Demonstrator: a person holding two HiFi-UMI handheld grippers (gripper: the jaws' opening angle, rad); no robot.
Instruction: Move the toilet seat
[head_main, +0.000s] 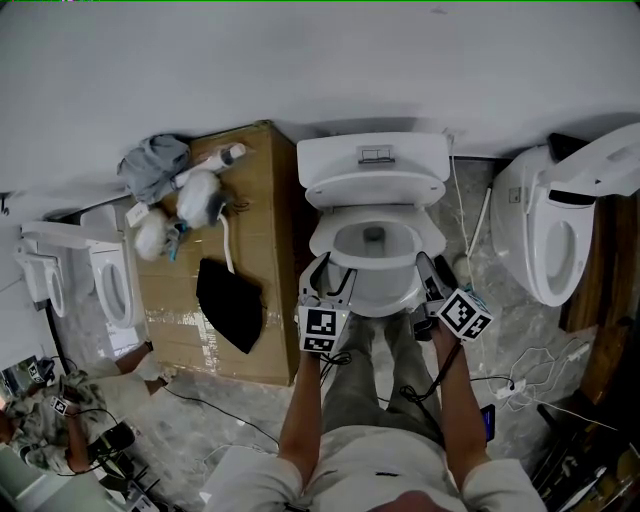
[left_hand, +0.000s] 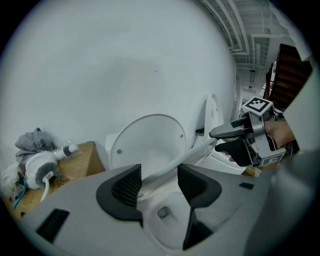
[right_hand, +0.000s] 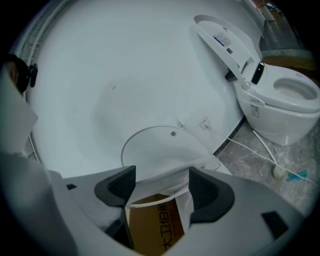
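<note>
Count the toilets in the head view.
3: the centre toilet before the person, the right toilet, the left toilet beside the cardboard box. Others may be hidden.

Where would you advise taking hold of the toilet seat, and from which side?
Take the toilet seat by its thin front rim, either side of centre, approaching from the front. It probably hinges at the back, so the free front edge should lift most easily.

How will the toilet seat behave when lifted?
Probably stiff: the toilet seat holds its curve where the left tool and right tool pinch it. Likely pivots at the rear, below the upright lid. Its smooth surface may slip.
</note>
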